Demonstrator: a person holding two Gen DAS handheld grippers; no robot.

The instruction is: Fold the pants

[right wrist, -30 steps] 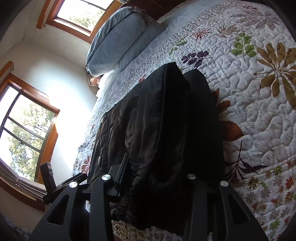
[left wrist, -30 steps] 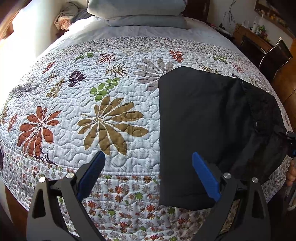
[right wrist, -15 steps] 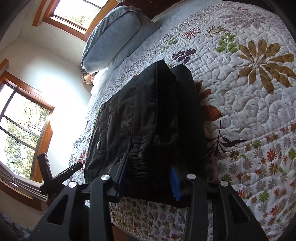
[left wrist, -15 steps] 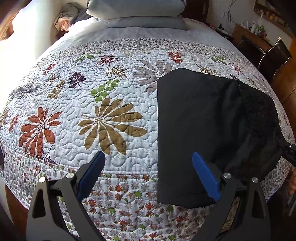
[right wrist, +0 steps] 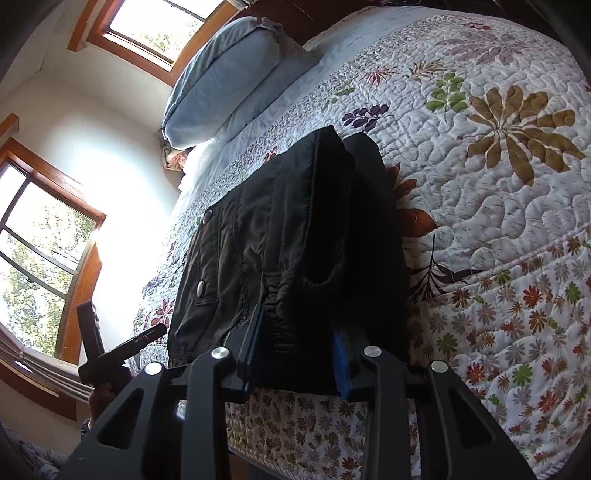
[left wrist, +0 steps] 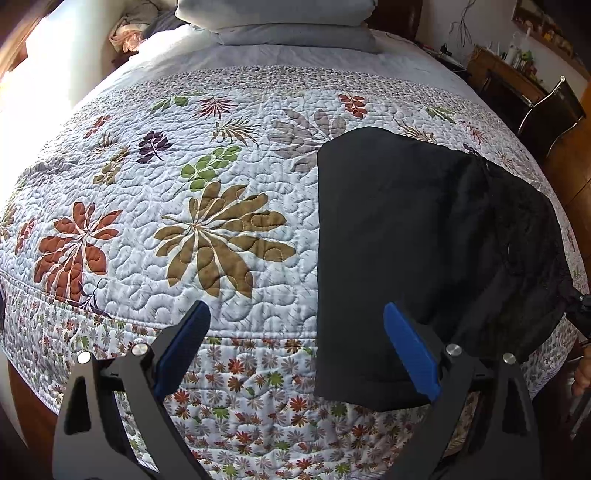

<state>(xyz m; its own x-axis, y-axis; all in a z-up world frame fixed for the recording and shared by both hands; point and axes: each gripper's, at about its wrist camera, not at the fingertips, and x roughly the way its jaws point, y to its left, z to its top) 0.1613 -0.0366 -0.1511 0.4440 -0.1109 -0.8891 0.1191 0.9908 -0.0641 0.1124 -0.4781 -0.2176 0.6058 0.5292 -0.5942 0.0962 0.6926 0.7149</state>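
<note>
- Closing on the near edge of the black pants (right wrist: pixel 295 236), the right gripper (right wrist: pixel 295 354) has its blue pads on either side of a thick, bunched stack of fabric; its jaws have just been narrowing, and the cloth fills the gap, so I judge the pinch as made or all but made.
- The pants lie folded on the right part of the floral quilt (left wrist: pixel 229 236), their near end draping over the bed's near edge, well short of the pillows (left wrist: pixel 291 22) at the far end.
- The left gripper (left wrist: pixel 295 350) hangs above the near edge with its jaws wide apart and nothing between them; its right pad sits over the left near corner of the pants without gripping.
- To do this step well, take every layer in the pinch, since a stack this thick tends to shed its lowest ply.
- Bring the free gripper onto the left near corner so that both near corners rise together.
- Carry the edge low and level toward the far side, laying it flush on the far edge.
- The gathered waistband (right wrist: pixel 280 295) is bulky; expect it to resist a flat crease.
</note>
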